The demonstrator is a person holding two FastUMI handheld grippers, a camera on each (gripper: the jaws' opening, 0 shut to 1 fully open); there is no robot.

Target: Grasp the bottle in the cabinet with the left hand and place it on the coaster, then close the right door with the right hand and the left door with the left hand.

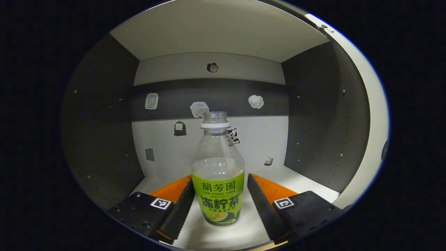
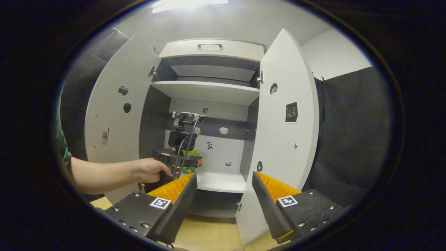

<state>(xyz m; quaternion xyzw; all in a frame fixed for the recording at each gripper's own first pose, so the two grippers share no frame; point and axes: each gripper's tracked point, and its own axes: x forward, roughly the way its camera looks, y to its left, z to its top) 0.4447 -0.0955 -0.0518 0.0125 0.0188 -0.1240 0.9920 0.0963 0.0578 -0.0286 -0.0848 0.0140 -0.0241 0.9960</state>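
two ways this flops: left gripper [image 1: 220, 195] sits wide open with the uncapped bottle [image 1: 218, 174] between its fingers, untouched, so a crooked squeeze tips it. right gripper [image 2: 223, 195] hangs open outside the cabinet [image 2: 209, 91].

My left gripper [image 1: 220, 202] has two long wedge-shaped fingers with toothed inner faces, each fixed to a flat black block with small round screws. A square white tag with a black pattern sits on each block. My right gripper [image 2: 224, 204] is built the same, with its own screws and tags. In the right gripper view, my left tool carries a boxy black camera, a pale bar-shaped sensor above it and thin cables. My short green sleeve [image 2: 62, 143] shows at the edge.
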